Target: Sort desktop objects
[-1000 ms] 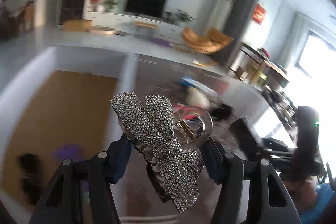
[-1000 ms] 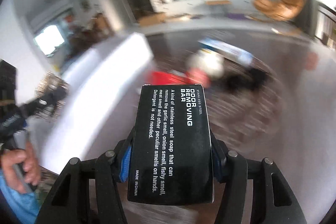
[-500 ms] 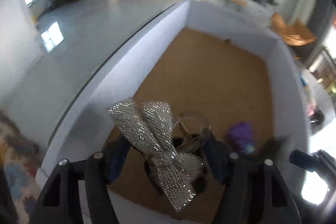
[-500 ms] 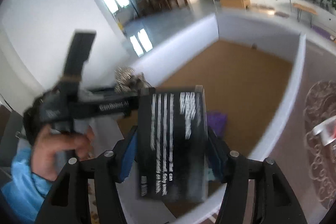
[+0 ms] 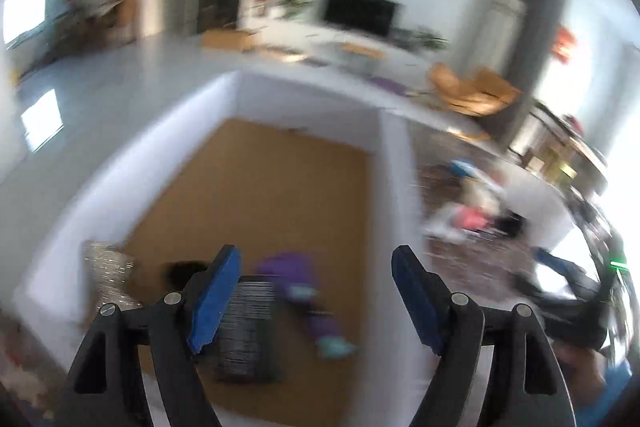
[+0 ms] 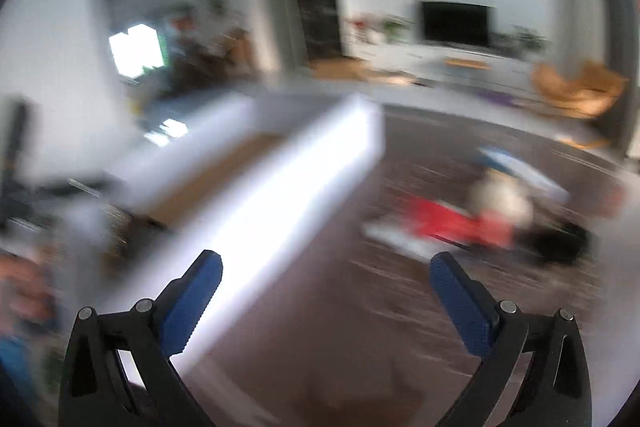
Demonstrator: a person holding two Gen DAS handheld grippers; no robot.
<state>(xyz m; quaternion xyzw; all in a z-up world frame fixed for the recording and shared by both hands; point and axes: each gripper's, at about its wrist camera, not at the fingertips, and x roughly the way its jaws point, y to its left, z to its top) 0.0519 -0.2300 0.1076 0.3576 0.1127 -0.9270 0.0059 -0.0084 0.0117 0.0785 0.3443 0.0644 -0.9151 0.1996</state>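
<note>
My left gripper (image 5: 316, 291) is open and empty above a white-walled box (image 5: 390, 187) with a brown floor. Inside the box lie the rhinestone bow hair clip (image 5: 106, 275) at the near left wall, the black odor-removing-bar box (image 5: 246, 331), and a purple item (image 5: 298, 279). My right gripper (image 6: 326, 301) is open and empty, right of the white box (image 6: 272, 203), over the dark table. Both views are motion-blurred.
Further objects lie on the dark table right of the box: a red item (image 6: 452, 223), a white round item (image 6: 500, 199), a blue-white packet (image 6: 516, 167) and a black item (image 6: 564, 243). The other gripper's handle shows at the right in the left wrist view (image 5: 580, 299).
Both grippers have opened. The hair clip and the black box have left the jaws and now lie in the white box. The right gripper has swung right, away from the box.
</note>
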